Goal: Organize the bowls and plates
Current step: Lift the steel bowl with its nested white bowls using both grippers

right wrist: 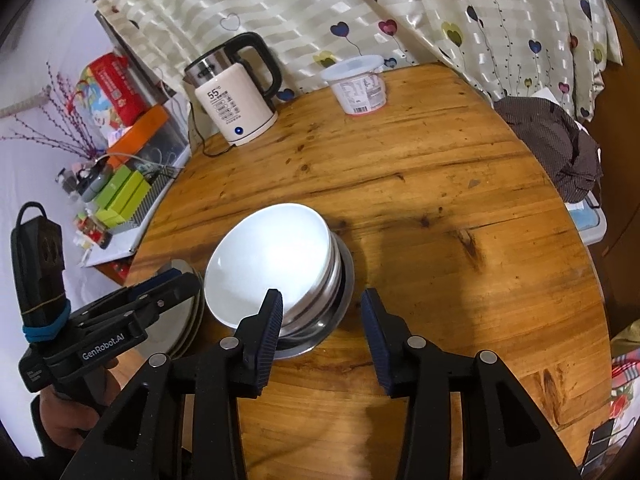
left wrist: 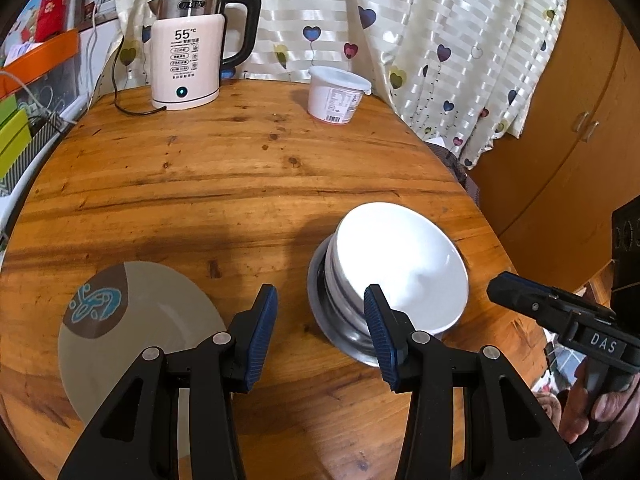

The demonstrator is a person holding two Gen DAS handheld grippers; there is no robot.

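The white bowl (left wrist: 400, 264) is stacked, tilted, on metal bowls (left wrist: 340, 320) on the tabletop (left wrist: 240, 184). Beside this stack lies the plate (left wrist: 132, 332). Both tongs, left (left wrist: 320, 336) and right (right wrist: 322, 340), are held apart and empty. If bumped, the bowl could be tipped off.

You have a round wooden bench (left wrist: 248, 168). At its far edge stand a kettle (left wrist: 188, 64) on the left and a lidded white tub (left wrist: 336, 94) to its right, apart. Near the front edge lies a grey plate (left wrist: 132, 332) on the left, and beside it a steel dish (left wrist: 344, 332) carrying stacked bowls.
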